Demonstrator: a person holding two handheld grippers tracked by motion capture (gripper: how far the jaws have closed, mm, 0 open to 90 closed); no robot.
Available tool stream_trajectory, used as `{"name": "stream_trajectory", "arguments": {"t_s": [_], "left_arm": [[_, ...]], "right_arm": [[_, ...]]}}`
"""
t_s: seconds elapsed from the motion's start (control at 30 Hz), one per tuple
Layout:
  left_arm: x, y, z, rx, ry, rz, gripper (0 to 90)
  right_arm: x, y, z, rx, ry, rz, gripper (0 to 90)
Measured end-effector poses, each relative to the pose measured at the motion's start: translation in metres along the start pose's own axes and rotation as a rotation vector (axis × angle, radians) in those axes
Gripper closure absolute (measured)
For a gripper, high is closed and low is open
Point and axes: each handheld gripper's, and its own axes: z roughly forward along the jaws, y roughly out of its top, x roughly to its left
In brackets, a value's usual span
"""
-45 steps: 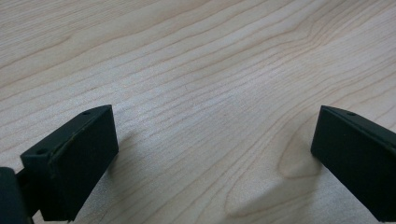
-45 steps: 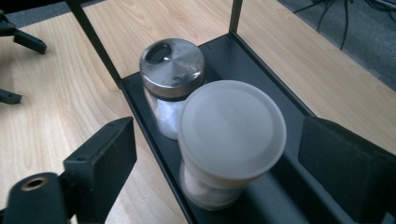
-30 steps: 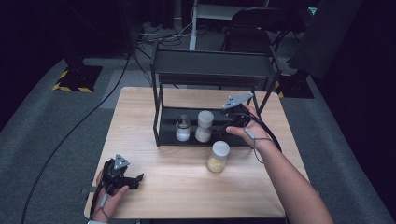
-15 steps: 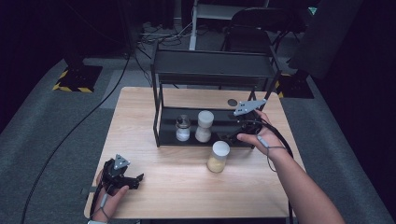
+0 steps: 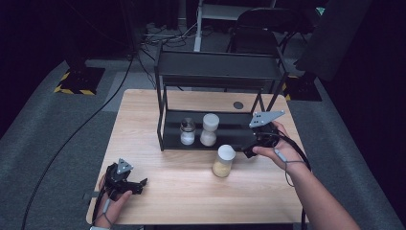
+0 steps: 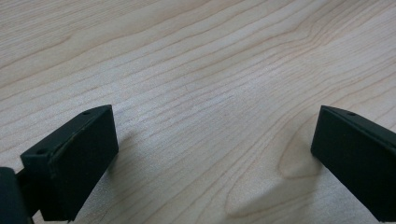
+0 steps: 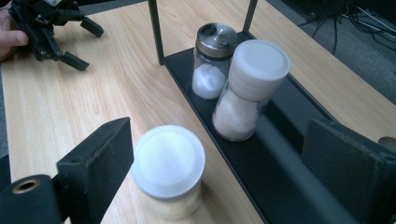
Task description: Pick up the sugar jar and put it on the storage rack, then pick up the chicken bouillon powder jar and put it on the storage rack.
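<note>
— Three jars (image 5: pixel 223 161) in all: one with a white lid and yellowish fill, standing free on the table (image 5: pixel 191 201) just outside the front lip of the black rack (image 5: pixel 218 72); two more on the rack's bottom shelf, a metal-capped shaker (image 5: pixel 187 131) and a white-lidded jar (image 5: pixel 209 129) of white grains, side by side, close or touching.

— And the right gripper (image 5: pixel 250 149)?

— Held at about three o'clock from the free jar, near it, not touching. Jaws spread wide, nothing between the pads. In the right gripper view, free jar (image 7: pixel 169 170) low at seven o'clock, just beside the left-hand jaw; shelf edge running diagonally between the jaws; white-lidded jar (image 7: pixel 250 88) and shaker (image 7: pixel 212 60) up around twelve.

— Room around the free jar?

— Bare wood toward six and nine o'clock, right out to the table's near edge. Tight at twelve: rack lip just beside it. Rack's upright posts at the shelf corners, top shelf overhanging the two stored jars.

— Left gripper (image 5: pixel 140 183)?

— Down at the near left corner, around eight o'clock from the free jar, well apart, resting low over the table close to the front edge. Jaws wide apart, empty; plain wood grain between them in the left gripper view (image 6: pixel 210 140). Seen far off in the right gripper view too (image 7: pixel 79 42), held by a hand (image 7: pixel 11 39).
</note>
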Motion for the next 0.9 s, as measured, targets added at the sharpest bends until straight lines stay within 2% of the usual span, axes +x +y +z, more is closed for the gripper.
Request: {"name": "stream_trajectory", "arguments": {"t_s": [0.2, 0.47, 0.9], "left_arm": [[0.000, 0.000, 0.000, 0.001, 0.000, 0.000, 0.6], [0.000, 0.000, 0.000, 0.000, 0.000, 0.000, 0.6], [0.000, 0.000, 0.000, 0.000, 0.000, 0.000, 0.5]], "right_arm": [[0.005, -0.011, -0.005, -0.002, -0.005, 0.007, 8.3], [0.017, -0.023, -0.007, 0.005, -0.014, -0.013, 7.5], [0.028, -0.045, 0.004, 0.018, -0.013, -0.011, 6.9]]}}
